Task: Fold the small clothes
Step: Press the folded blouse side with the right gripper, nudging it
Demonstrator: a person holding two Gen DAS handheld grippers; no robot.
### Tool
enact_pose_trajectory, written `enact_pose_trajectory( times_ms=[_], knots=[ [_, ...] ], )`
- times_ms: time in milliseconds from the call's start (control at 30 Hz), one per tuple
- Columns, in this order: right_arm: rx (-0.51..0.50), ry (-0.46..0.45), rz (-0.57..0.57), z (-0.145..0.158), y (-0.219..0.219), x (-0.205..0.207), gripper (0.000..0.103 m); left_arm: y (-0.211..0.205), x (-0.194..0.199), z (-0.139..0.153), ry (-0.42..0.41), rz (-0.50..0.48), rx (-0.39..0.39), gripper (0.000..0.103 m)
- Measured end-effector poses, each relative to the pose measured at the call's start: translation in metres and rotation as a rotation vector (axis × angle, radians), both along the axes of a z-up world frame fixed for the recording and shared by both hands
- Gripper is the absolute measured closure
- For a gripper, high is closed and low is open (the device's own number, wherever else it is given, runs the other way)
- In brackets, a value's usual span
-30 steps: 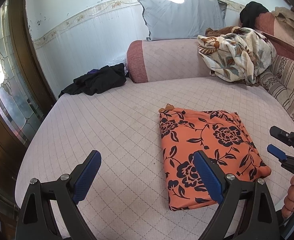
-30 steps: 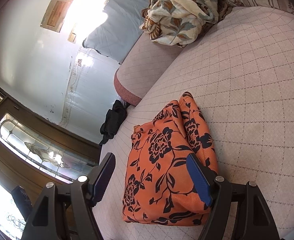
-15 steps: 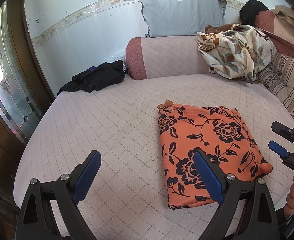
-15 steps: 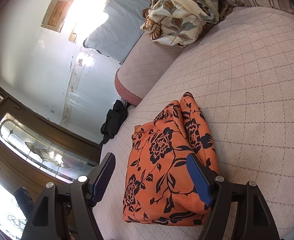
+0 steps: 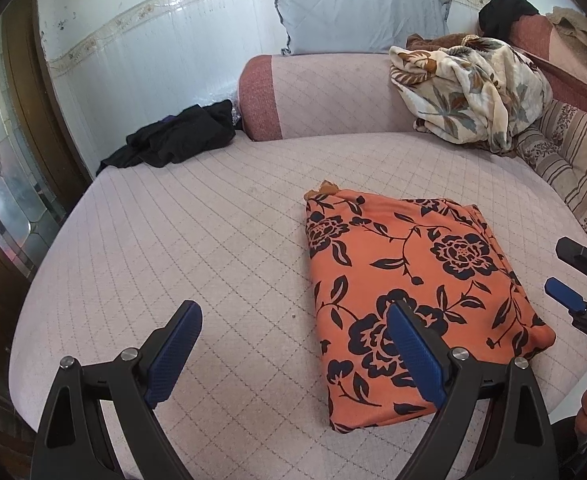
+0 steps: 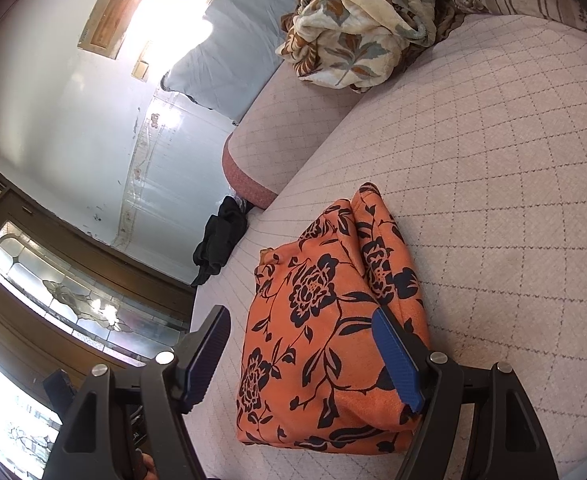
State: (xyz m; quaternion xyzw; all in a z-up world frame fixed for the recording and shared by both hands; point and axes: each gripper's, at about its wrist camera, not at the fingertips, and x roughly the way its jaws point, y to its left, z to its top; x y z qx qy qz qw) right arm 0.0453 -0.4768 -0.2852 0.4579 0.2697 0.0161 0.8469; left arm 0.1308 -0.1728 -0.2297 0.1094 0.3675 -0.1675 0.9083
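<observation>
Left wrist – bare quilting (image 5: 181, 240) (left)

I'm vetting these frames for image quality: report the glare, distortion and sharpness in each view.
Left wrist view: blown-out glare on the wall above the grey pillow; fisheye bends the sofa seat; orange floral garment sharp. Right wrist view: strong glare on the wall and lower-left window; tilted, curved horizon; garment print crisp.

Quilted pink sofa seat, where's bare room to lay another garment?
Bare quilted pink seat lies between the folded orange floral cloth and the crumpled black garment. The cream leaf-print blanket crowds the far right corner.
</observation>
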Motion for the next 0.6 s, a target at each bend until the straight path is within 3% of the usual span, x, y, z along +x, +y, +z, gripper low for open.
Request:
enact_pose_trajectory(
  times_ms=[433,600],
  knots=[
    [-0.035,0.1,-0.048,-0.01,-0.021,0.022,0.027,-0.009,0.064,-0.052,0.189,-0.137,-0.085,0.009],
    [-0.062,0.152,-0.037,-0.016,-0.027,0.04,0.027,-0.011,0.069,-0.067,0.246,-0.232,-0.1,0.009]
  ],
)
